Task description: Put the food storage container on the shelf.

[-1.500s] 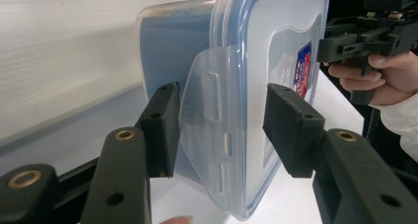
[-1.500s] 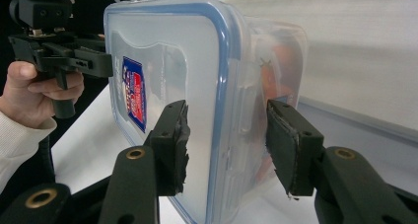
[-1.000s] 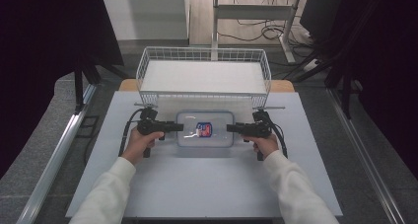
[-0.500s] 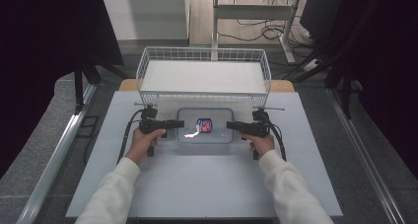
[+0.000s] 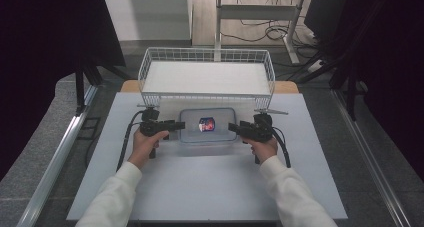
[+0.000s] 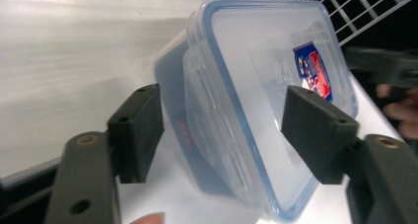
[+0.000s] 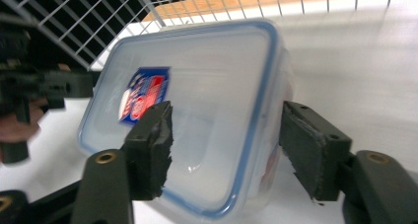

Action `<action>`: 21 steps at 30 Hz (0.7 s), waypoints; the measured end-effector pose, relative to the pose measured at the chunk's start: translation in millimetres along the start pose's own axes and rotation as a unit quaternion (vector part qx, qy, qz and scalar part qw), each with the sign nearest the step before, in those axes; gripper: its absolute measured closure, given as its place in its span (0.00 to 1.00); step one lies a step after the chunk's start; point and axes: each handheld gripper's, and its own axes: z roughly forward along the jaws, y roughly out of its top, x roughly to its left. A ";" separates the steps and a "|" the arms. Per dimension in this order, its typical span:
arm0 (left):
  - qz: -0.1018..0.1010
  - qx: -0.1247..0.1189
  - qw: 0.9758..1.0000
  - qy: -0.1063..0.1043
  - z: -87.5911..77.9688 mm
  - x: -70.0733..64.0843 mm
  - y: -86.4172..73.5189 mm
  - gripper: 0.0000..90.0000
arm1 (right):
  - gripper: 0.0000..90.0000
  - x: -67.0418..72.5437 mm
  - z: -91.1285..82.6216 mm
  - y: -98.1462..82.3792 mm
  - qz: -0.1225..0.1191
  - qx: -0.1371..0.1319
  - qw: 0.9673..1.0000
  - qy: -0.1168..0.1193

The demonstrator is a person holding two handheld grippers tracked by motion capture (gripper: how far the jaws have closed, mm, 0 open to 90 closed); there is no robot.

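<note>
Clear rectangular plastic container [image 5: 207, 126] lies lengthwise between my left gripper [image 5: 176, 125] and right gripper [image 5: 233, 129]; both jaws just opened, clear of its ends.

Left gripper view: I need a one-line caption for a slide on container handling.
Open left gripper straddles the latch end of a clear, blue-sealed container.

White long sleeves [image 5: 117, 197], black tongs [image 5: 176, 127], trailing black cables [image 5: 126, 142]
</note>
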 end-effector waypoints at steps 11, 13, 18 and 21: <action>0.101 0.006 0.995 0.014 -49.3 -44.2 -37.9 0.31 | 0.53 39.6 -30.4 -30.4 -0.175 0.027 0.984 -0.017; 0.111 0.012 0.994 0.015 -54.4 -49.4 -48.4 0.31 | 0.61 45.0 -31.3 -39.1 -0.193 0.041 0.980 -0.012; 0.133 0.032 0.990 0.027 -66.6 -61.8 -72.3 0.31 | 0.89 55.5 -26.4 -51.8 -0.209 0.086 0.974 -0.001; 0.147 0.047 0.987 0.038 -73.4 -68.2 -89.3 0.31 | 0.96 64.3 -14.4 -60.2 -0.239 0.113 0.964 0.008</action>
